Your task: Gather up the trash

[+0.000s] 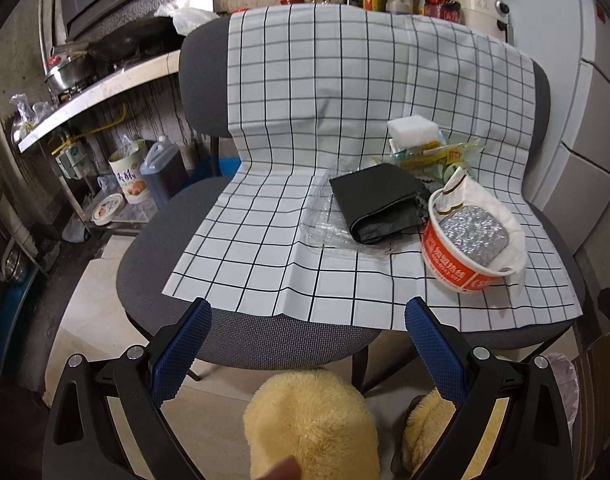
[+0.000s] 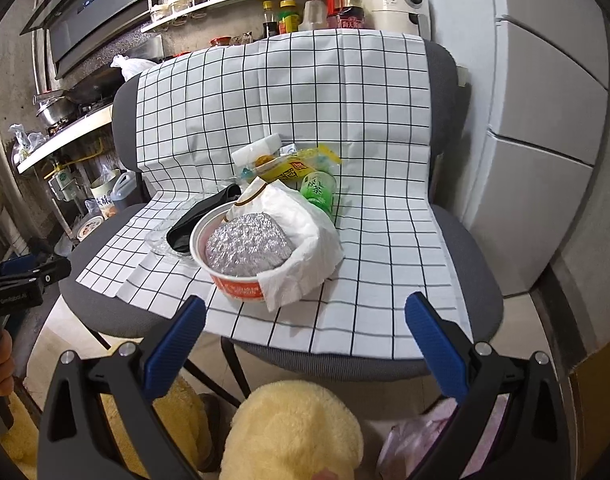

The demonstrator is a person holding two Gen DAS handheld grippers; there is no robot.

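Note:
An orange noodle cup (image 1: 461, 258) (image 2: 237, 280) with a silver scrubber (image 2: 249, 246) and white tissue (image 2: 305, 236) in it stands on a checked cloth (image 1: 289, 128) over a grey chair seat (image 2: 477, 284). Beside it lie a folded black bag (image 1: 379, 204) (image 2: 201, 220), a clear plastic tray (image 1: 325, 224), a white sponge (image 1: 413, 130) (image 2: 257, 150), a yellow wrapper (image 2: 293, 166) and a green bottle (image 2: 317, 190). My left gripper (image 1: 307, 334) is open and empty before the seat's front edge. My right gripper (image 2: 305, 330) is open and empty just in front of the cup.
A stove counter (image 1: 105, 88) with pans is at the left, with jars and a jug (image 1: 163, 172) beneath. A white fridge (image 2: 545, 140) is at the right. Yellow fluffy slippers (image 1: 313, 420) and a bag-lined bin (image 2: 417, 440) are on the floor below.

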